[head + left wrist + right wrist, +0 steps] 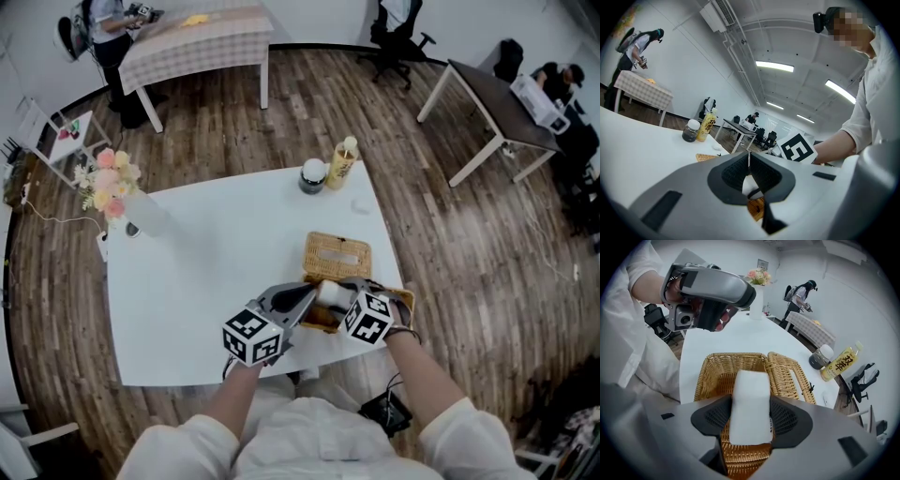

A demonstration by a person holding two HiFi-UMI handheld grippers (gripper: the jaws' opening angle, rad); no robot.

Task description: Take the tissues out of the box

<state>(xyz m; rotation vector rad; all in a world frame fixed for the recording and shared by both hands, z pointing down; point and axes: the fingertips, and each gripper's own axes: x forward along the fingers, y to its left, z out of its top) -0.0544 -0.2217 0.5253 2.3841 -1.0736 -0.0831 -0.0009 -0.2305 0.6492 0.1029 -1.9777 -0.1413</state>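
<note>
**One pack of tissues, held right over the box**

My right claw (751, 417) is clenched on the white tissue pack (750, 399). One pad presses each long side of the pack. The pack's long way runs the same way my claw points, away from me, so I am squeezing it across its narrow way. It sits over the open middle of the woven box (701, 380), and its far end reaches toward the box's far wall.

What matters next, I think, is up and down. The box is right under the pack, with walls all round it. The way out looks like straight up, not to the side. My right claw is the one to do it, because it already has the pack.

My left claw (749, 164) is clenched, with its tips pressed together. I see nothing I can be sure of between them. It hangs in the air beside the box, on the left of it, close to my right claw (333, 289). The box's lid (787, 376) lies on the counter (187, 272), touching the box's right side.

Some things I cannot see. My own claw covers the near end of the pack. The pack hides the bottom of the box, so I cannot tell if its underside is touching the box or has come free. I also cannot tell if more tissues are under it. From my head, the two marker cubes cover most of the box.
</note>
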